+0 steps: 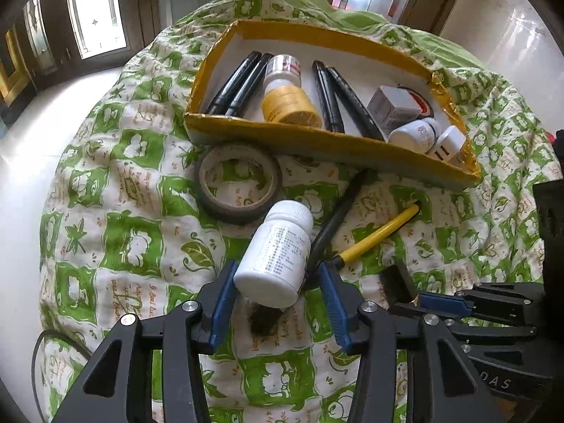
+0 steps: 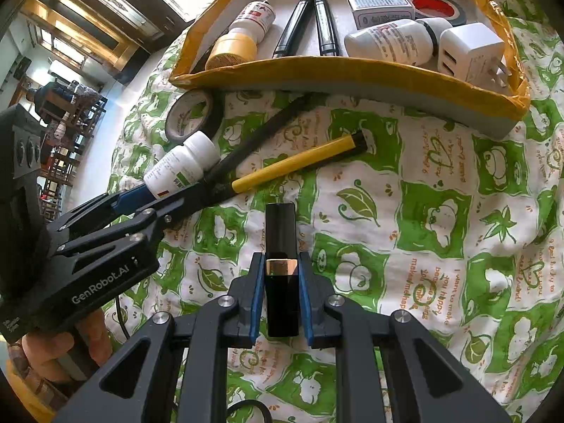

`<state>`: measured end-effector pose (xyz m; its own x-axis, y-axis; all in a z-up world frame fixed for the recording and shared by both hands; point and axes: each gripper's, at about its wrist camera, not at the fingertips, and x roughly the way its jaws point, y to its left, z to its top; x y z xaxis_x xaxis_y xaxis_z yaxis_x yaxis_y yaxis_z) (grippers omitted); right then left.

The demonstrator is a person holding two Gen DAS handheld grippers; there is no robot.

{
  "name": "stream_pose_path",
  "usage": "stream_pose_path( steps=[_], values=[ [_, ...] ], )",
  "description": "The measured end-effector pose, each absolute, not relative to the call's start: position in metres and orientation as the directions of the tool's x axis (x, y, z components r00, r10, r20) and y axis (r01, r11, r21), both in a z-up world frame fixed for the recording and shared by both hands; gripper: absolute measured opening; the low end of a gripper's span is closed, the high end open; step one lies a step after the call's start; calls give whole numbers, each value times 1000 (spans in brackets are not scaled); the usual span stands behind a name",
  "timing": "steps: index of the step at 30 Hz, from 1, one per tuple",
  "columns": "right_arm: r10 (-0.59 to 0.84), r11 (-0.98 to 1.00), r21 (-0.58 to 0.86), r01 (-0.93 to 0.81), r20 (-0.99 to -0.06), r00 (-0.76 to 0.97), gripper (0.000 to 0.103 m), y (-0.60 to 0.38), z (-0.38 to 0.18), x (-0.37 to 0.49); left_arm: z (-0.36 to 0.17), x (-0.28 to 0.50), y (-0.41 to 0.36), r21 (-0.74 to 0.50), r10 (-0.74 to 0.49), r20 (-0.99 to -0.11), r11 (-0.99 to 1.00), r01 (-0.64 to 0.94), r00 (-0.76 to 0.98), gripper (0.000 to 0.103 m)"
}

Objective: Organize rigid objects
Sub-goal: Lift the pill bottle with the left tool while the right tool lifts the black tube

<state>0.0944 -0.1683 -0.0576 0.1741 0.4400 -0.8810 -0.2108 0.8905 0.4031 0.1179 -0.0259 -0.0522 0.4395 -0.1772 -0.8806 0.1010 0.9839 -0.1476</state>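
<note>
My left gripper (image 1: 276, 278) is shut on a white pill bottle (image 1: 276, 248), held tilted just above the green patterned cloth; it also shows in the right wrist view (image 2: 183, 165). My right gripper (image 2: 281, 264) is shut on a black lipstick tube with a gold band (image 2: 281, 264). A yellow-edged cardboard tray (image 1: 268, 132) lies beyond, holding black markers (image 1: 328, 95), a yellow-capped bottle (image 1: 287, 95), a small grey box (image 1: 393, 105), a white bottle (image 1: 414, 134) and a white charger (image 2: 469, 51).
A roll of dark tape (image 1: 238, 183) lies on the cloth in front of the tray. A black pen (image 1: 338, 218) and a yellow-handled brush (image 1: 380, 232) lie right of the bottle. The cloth drops off to a white floor (image 1: 31, 155) at the left.
</note>
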Motion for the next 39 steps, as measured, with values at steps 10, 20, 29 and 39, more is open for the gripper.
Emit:
stream_pose_path(
  steps=[10, 20, 29, 39],
  values=[
    [440, 891, 403, -211, -881, 174, 17, -168, -57, 94, -58, 130, -24, -165, -189, -877, 982, 93, 443, 51],
    [438, 891, 396, -223, -880, 186, 17, -162, -57, 95, -49, 124, -26, -164, -200, -856, 980, 115, 478, 37],
    [450, 886, 405, -226, -867, 215, 17, -167, -50, 97, -33, 112, -24, -153, -186, -831, 982, 107, 524, 35],
    [452, 886, 404, -228, -862, 229, 17, -173, -45, 95, -28, 109, -21, -150, -179, -822, 984, 98, 541, 35]
  ],
)
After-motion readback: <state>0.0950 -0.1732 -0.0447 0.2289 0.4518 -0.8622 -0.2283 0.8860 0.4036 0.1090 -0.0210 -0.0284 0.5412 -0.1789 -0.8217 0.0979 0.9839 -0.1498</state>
